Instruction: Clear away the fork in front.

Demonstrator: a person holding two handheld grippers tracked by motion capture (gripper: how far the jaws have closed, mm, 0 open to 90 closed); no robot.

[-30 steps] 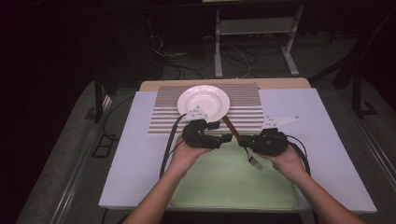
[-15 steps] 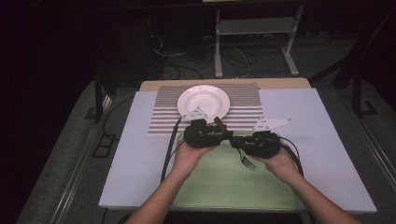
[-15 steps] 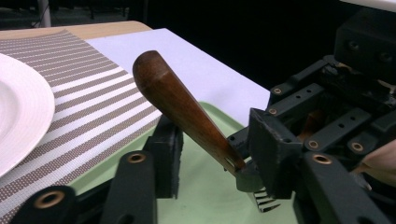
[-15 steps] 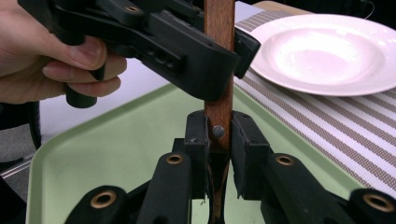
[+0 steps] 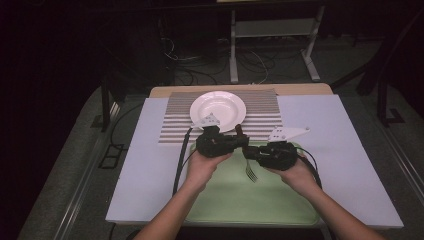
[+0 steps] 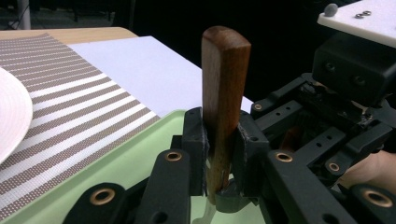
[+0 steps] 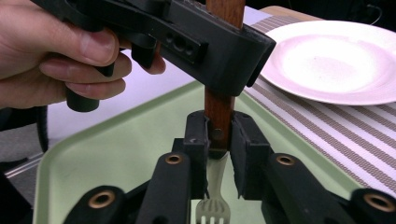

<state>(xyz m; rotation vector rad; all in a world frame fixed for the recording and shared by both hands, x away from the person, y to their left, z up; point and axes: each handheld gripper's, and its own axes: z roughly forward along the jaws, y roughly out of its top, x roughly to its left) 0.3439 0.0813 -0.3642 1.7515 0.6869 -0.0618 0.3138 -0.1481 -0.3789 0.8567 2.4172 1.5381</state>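
Wooden handle stock sits between the pads of both claws. Your left claw (image 6: 219, 182) has just been closing and now clamps the fork (image 6: 224, 107) on the upper part of its brown handle. Your right claw (image 7: 218, 154) is shut on the same handle lower down, just above the metal neck, with the tines hanging below it.

In the high view the fork (image 5: 248, 167) hangs over the far part of the green tray (image 5: 280, 210), handle end tilted toward the white plate (image 5: 218, 107) on the striped mat (image 5: 260, 120).

Expect a light, rigid part. The wood gives good friction; the polished metal neck and tines will likely slip. Take hold on the flat faces of the handle, mid-length. Release one claw only when the other holds firm, or the fork may pivot and drop onto the tray on the bench (image 5: 350, 150).
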